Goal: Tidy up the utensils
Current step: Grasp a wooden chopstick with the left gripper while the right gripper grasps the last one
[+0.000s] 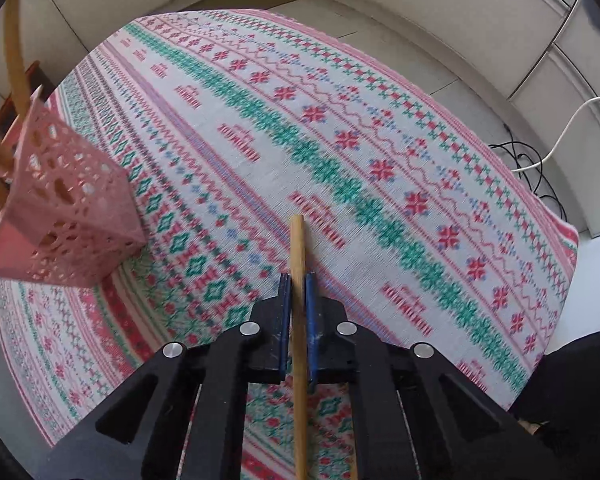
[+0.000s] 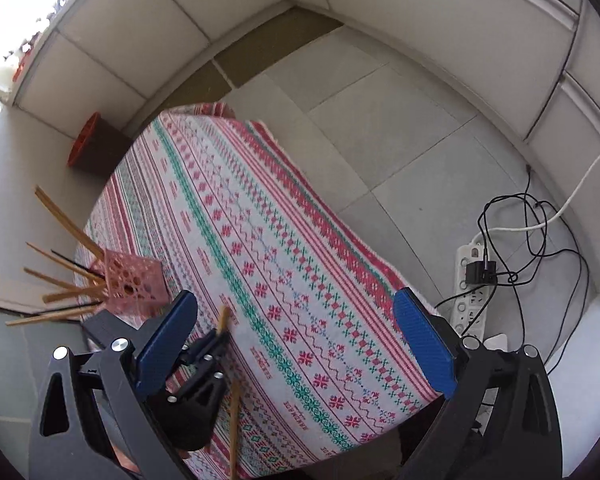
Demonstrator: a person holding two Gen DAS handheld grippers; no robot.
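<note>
Several sticks already stand in the pink holder [image 2: 134,282]; left gripper [image 1: 298,280] pinches one more chopstick [image 1: 299,264] off the cloth [image 1: 380,160], right gripper [image 2: 296,336] spread, empty.

Left wrist close over tablecloth [image 1: 380,168], right wrist higher (both steeply downward)

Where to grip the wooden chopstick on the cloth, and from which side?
Mid-shaft, from above, fingers straddling its width. The chopstick lies flat on the tablecloth, thin and round, so side entry has little to catch. The left gripper is shut on it exactly so; the right gripper is open and holds nothing.
</note>
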